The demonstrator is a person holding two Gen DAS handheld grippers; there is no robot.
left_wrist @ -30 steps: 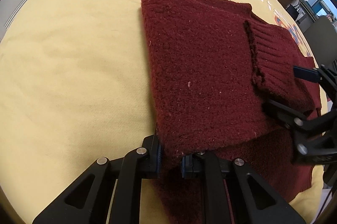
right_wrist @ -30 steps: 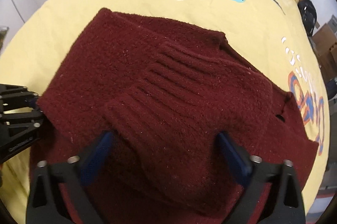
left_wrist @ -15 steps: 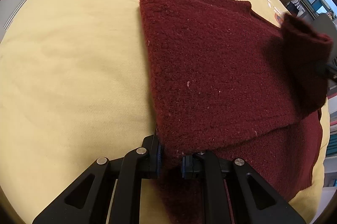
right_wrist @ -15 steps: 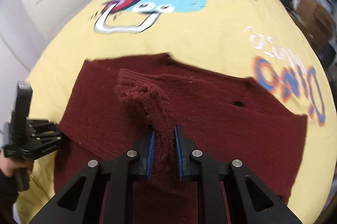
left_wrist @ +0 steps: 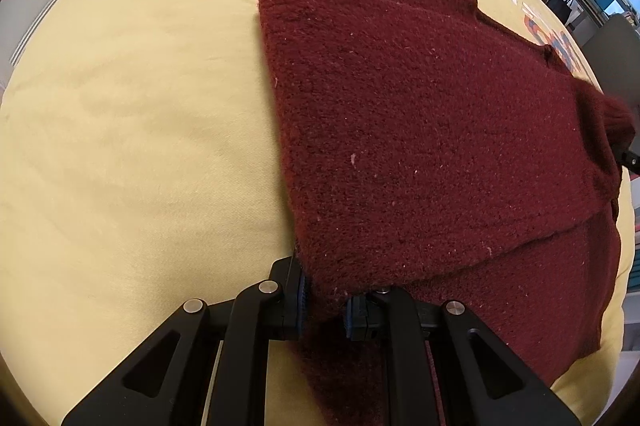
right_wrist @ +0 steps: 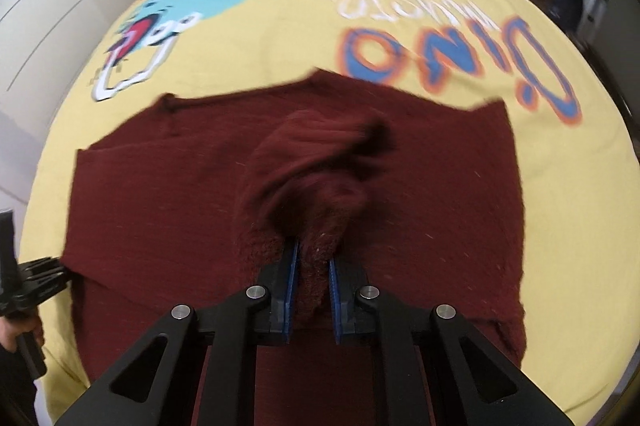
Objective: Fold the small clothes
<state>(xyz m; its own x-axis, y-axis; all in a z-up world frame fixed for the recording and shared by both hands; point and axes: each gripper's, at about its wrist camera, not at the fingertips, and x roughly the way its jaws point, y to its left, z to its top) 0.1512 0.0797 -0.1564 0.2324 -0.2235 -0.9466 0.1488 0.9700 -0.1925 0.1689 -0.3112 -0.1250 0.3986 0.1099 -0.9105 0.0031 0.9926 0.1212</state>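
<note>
Sleeve [right_wrist: 320, 161] now higher in right hand-held gripper [right_wrist: 311, 290]

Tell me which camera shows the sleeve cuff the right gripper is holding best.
The right wrist view: the cuff sits bunched and centered just beyond the right gripper, though motion-blurred. The left wrist view catches only a dark lump of it at the sweater's far right edge.

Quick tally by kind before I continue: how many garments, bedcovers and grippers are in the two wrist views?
Dark red knit sweater: 1
Yellow dinosaur-print bedcover: 1
Grippers: 2, the left gripper and the right gripper, each shut on the sweater
Total: 4
</note>
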